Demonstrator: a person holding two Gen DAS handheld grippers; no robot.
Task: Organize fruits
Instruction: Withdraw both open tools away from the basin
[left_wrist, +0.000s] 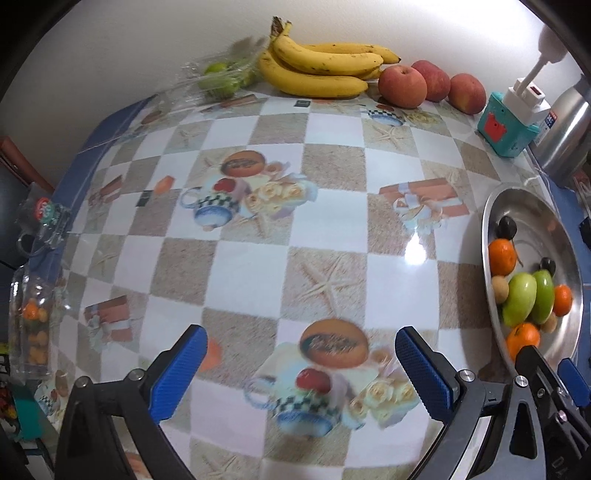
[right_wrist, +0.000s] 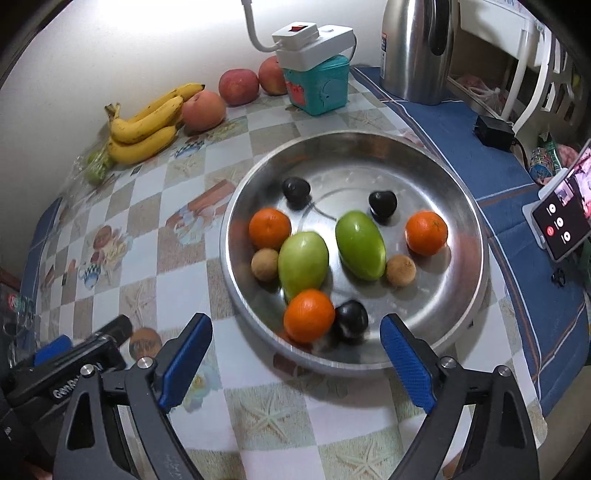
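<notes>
Both grippers are over the tabletop (left_wrist: 332, 229), jaws apart, nothing between the pads.

Right gripper (right_wrist: 295, 354): jaws wide, straddling the near rim of the steel bowl (right_wrist: 469, 295). The nearest orange (right_wrist: 308, 320) and a dark plum (right_wrist: 351, 319) sit in the bowl just beyond the gap, between the two blue pads in line of sight but not touching either.

Bowl contents (all loose, none gripped): two green fruits (right_wrist: 303, 264) side by side mid-bowl, three oranges, three dark plums, two small tan fruits (right_wrist: 264, 264) beside the green ones.

Left gripper (left_wrist: 301, 373): jaws fully spread over bare checkered cloth, no fruit near the pads. The bowl is off to its right, with the right gripper's finger overlapping the bowl's near edge in this view.

Unsorted fruit along the back wall: bananas (left_wrist: 321, 66), three apples (left_wrist: 402, 86) just right of them, and limes in a clear bag (left_wrist: 221, 75) to the left. Teal box (left_wrist: 508, 129) with a white power strip on top stands right of the apples, kettle (right_wrist: 417, 51) next to it.
</notes>
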